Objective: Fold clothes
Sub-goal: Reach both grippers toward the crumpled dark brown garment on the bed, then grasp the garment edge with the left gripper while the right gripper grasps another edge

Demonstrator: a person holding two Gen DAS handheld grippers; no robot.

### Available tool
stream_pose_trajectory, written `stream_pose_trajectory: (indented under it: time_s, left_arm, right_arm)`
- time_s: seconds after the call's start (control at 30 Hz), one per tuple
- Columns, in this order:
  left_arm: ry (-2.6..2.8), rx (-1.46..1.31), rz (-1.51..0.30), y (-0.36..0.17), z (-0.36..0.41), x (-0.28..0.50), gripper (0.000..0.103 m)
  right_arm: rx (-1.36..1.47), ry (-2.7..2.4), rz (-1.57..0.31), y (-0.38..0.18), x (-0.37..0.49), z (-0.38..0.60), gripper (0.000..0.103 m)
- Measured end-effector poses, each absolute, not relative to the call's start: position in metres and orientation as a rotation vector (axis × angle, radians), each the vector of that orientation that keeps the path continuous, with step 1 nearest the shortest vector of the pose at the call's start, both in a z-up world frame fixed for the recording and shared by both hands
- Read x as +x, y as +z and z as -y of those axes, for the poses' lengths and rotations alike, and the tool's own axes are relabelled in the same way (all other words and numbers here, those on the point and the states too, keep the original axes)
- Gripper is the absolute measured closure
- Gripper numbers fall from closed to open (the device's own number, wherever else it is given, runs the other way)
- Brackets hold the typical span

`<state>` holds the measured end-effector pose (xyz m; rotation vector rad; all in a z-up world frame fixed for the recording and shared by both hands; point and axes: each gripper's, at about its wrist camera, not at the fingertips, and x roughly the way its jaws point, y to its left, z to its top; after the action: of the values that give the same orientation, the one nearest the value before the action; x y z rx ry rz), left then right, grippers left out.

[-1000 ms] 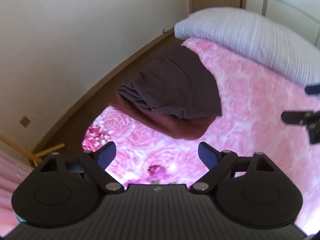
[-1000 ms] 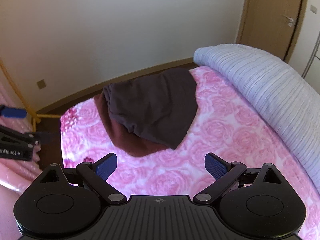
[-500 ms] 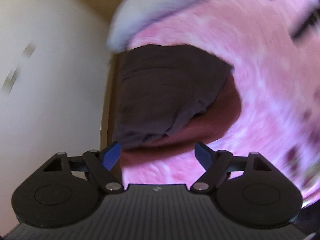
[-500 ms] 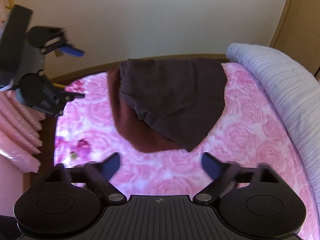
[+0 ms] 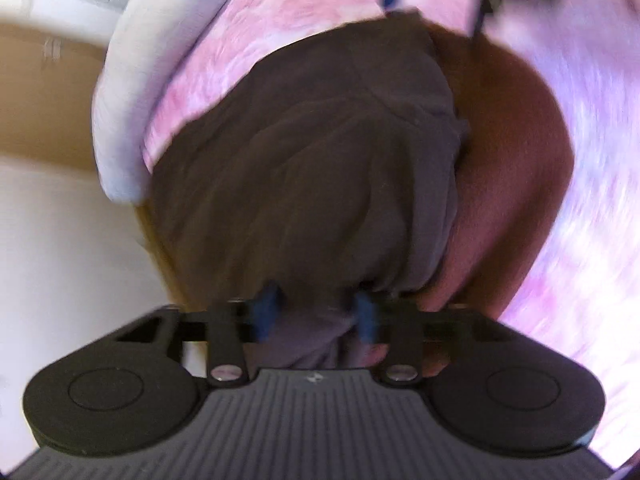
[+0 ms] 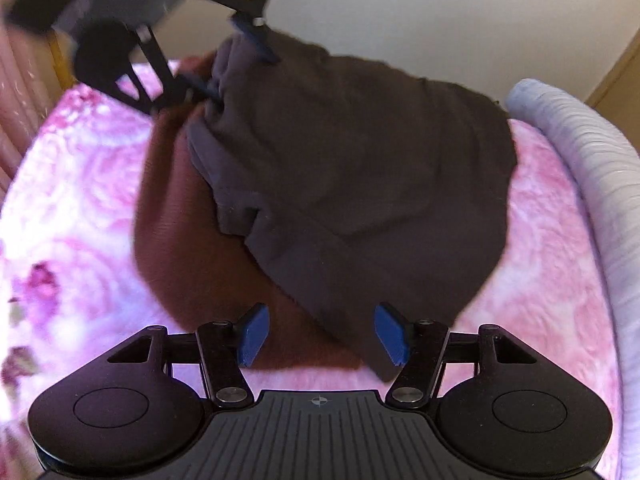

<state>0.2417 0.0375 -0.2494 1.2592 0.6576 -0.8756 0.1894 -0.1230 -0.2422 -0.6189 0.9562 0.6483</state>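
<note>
A: Where do we find the dark brown-grey cloth garment [image 6: 360,168]?

B: At frame centre, atop a maroon folded garment [image 6: 180,216] on the pink rose-patterned bedspread [image 6: 72,184]. Our left gripper [image 5: 316,316] pinches its bunched edge at lower centre.

A: And our right gripper [image 6: 322,334]?

B: Fingers apart, straddling the garment's near corner at lower centre; we cannot tell whether they touch it.

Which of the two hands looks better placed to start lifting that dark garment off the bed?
Left, probably. The left gripper already has a bunch of the dark garment between its fingers at one end. The right gripper is open, its fingers straddling the opposite corner without gripping. The maroon garment lies underneath.
</note>
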Motion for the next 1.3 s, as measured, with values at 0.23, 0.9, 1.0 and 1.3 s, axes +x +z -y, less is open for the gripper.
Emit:
stream_pose_trajectory:
  time_s: [0.23, 0.9, 1.0, 1.3]
  left_arm:
    - [-0.838, 0.982, -0.719, -0.218, -0.048, 0.272, 0.093]
    - [-1.035, 0.729, -0.359, 0.01, 0.066, 0.124, 0.101]
    - [-1.162, 0.659, -0.397, 0.019, 0.11, 0.057, 0.101]
    - [-1.723, 0.327, -0.571, 0.03, 0.254, -0.113, 0.102]
  right_arm:
    - [-0.718, 0.667, -0.956, -0.266, 0.225, 0.099, 0.095]
    - [-0.394, 0.194, -0.513, 0.03, 0.102, 0.343, 0.102]
    - [-0.357, 0.1, -0.521, 0.05, 0.03, 0.406, 0.102]
    - [-0.361, -0.297, -0.564, 0.12, -0.226, 0.54, 0.102]
